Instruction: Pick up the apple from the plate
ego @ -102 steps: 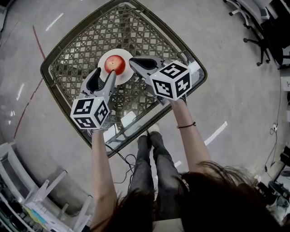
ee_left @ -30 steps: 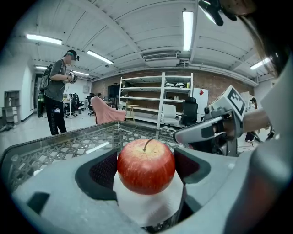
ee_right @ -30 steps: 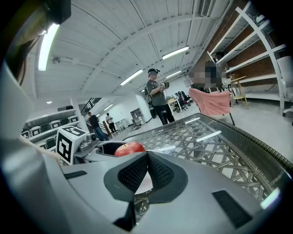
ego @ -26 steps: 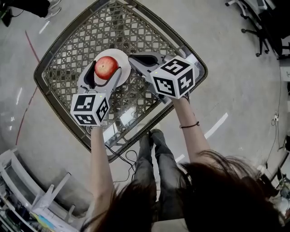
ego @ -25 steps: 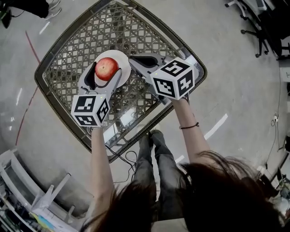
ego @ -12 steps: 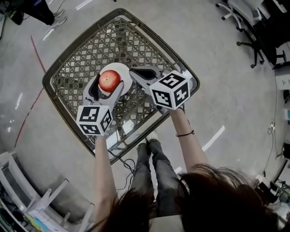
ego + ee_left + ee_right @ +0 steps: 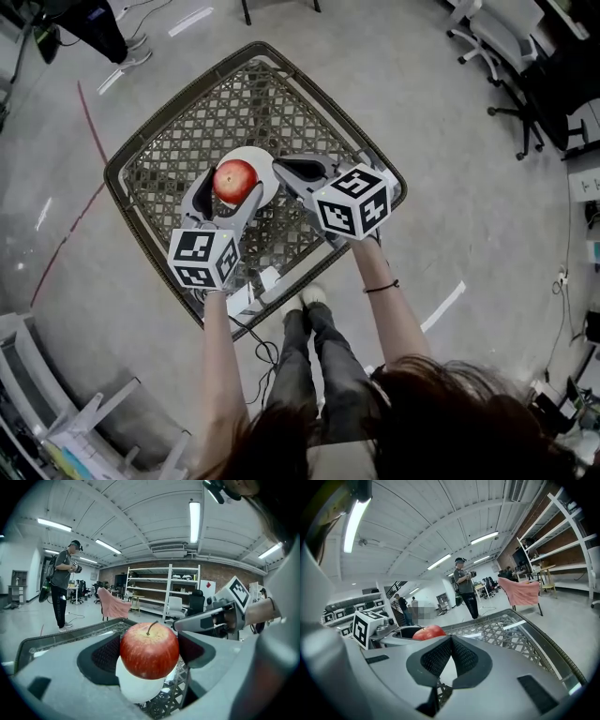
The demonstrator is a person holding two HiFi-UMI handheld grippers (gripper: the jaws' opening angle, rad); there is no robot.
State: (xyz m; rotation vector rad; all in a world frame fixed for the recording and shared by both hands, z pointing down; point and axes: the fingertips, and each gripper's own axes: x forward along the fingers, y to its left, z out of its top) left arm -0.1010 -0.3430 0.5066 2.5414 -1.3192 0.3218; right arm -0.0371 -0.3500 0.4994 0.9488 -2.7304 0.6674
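Observation:
A red apple (image 7: 235, 178) is gripped between the two jaws of my left gripper (image 7: 228, 186), which is shut on it. In the left gripper view the apple (image 7: 149, 650) fills the gap between the jaws and hangs just above the white plate (image 7: 137, 688). The plate (image 7: 263, 161) rests on the lattice table (image 7: 131, 159). My right gripper (image 7: 284, 172) hovers just right of the plate, its jaws shut on nothing. In the right gripper view the right gripper (image 7: 450, 640) shows its tips together, with the apple (image 7: 428, 632) behind them to the left.
The square wicker-lattice table has a raised rim (image 7: 342, 112). A person (image 7: 62, 588) stands beyond it, near a pink cloth over a chair (image 7: 115, 606) and white shelving (image 7: 165, 590). Office chairs (image 7: 511, 84) stand at the upper right, and racks (image 7: 56, 422) at the lower left.
Four seconds ago the left gripper stood open beside the apple on the plate. It has since shut on the apple and holds it slightly above the plate. The right gripper stays shut beside it.

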